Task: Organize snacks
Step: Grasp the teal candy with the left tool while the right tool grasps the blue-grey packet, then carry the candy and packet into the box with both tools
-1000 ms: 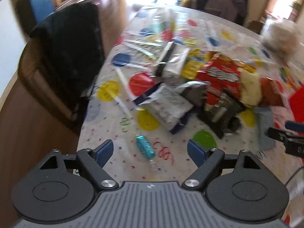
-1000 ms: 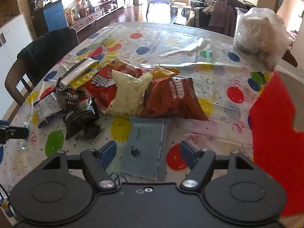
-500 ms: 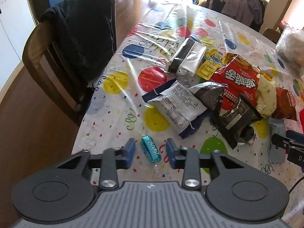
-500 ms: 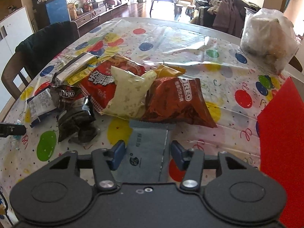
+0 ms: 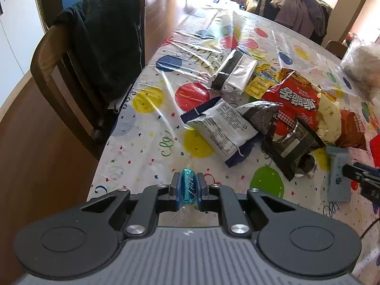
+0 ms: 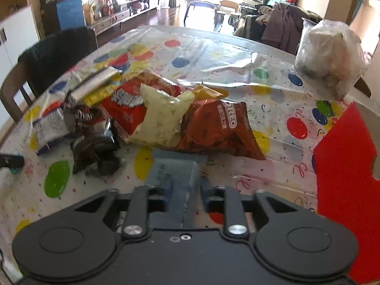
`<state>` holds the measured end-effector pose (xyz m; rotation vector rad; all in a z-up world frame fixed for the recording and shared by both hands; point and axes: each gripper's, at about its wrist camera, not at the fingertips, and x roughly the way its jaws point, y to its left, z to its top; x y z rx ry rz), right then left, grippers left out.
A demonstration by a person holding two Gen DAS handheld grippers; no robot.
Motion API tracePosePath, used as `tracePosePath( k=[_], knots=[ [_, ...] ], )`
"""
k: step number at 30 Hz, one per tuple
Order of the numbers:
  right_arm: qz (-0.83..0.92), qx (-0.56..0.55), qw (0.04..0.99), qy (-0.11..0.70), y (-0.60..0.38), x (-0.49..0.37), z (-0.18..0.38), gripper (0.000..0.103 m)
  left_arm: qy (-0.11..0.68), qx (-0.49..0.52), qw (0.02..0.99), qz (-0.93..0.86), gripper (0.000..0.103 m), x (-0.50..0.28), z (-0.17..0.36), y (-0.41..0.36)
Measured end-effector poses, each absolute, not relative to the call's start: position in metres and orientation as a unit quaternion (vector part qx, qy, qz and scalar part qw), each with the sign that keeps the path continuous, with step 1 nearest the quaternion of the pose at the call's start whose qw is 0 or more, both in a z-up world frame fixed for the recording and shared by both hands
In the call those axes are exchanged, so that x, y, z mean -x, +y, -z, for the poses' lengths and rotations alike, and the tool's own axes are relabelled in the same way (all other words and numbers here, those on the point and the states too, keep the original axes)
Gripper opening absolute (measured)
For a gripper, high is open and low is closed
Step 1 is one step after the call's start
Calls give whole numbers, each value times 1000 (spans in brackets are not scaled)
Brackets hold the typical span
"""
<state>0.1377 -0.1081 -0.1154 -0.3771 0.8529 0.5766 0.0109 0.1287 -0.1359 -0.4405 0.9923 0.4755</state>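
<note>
Clamping your left gripper (image 5: 188,190) on the small teal foil-wrapped candy (image 5: 188,185), you have it pinched between both blue pads at the near edge of the polka-dot plastic tablecloth (image 5: 147,128). Your right gripper (image 6: 185,191) has just been closing, and its pads now press the sides of the flat grey-blue snack packet (image 6: 177,178), which lies below the brown Oreo bag (image 6: 213,128).

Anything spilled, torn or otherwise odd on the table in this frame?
Nothing looks spilled. The snack packets lie in a loose overlapping heap mid-table, as expected before sorting. The black packet is crumpled; whether it is torn is unclear.
</note>
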Motion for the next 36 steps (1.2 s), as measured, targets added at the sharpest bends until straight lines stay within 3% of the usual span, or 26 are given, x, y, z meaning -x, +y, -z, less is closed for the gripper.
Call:
tracePosePath(
  k=[1,4,5,6,8,11,13,17,36],
  knots=[
    [-270,186,854,403,-106,-137,115,33,467,207,830,-223,12,-10,136,128],
    [-270,185,852,408,-103,-138,116,55,468,203,832,-217,12,-7,135,127],
    [-262,187,853,411,-101,-139,117,76,468,202,833,-216,12,-7,135,126],
    [-255,184,854,414,-100,-140,118,81,469,202,833,-215,12,-6,135,126],
    [-261,178,852,418,-98,-141,122,73,469,203,833,-214,12,-3,135,125],
    [-259,172,848,429,-94,-142,126,70,468,202,834,-211,12,-1,134,124],
    [-260,172,845,435,-91,-141,130,59,469,202,834,-209,12,0,135,123],
    [-256,158,850,433,-93,-140,130,47,469,202,836,-202,12,1,136,122],
    [-251,111,837,473,-133,-96,86,46,477,176,851,-133,12,7,107,93]
  ],
)
